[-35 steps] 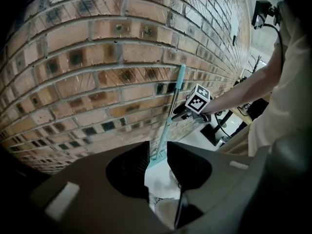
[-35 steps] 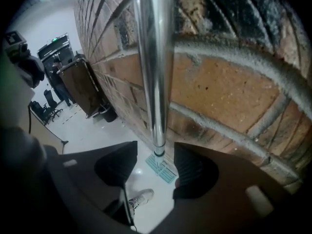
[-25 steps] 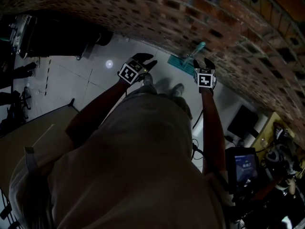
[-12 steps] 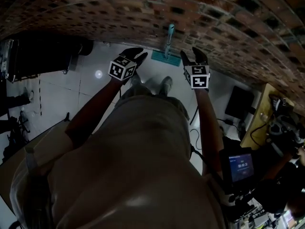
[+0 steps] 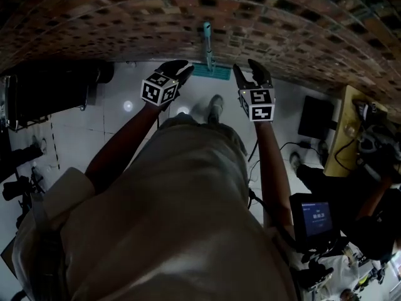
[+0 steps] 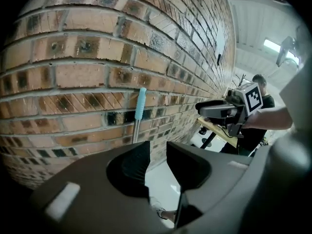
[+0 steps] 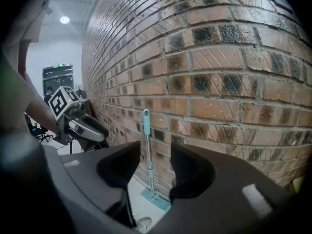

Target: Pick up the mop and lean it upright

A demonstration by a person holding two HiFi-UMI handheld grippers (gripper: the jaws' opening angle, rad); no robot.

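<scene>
Both hands have drawn back from the mop (image 5: 207,41), which a second ago slanted beside the right gripper (image 5: 249,71) and now stands upright on its own against the brick wall (image 5: 125,17), its head on the floor (image 5: 119,115). The right gripper's jaws have just been closing on nothing. The left gripper (image 5: 180,69) is empty too, its jaws slightly apart. The leaning looks done.

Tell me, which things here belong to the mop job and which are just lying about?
Job:
- mop, standing against the brick wall
- left gripper, open, empty
- right gripper, empty, jaws apart though just been closing

Lying about:
- wooden desk
- lit screen
- black panel on the floor
</scene>
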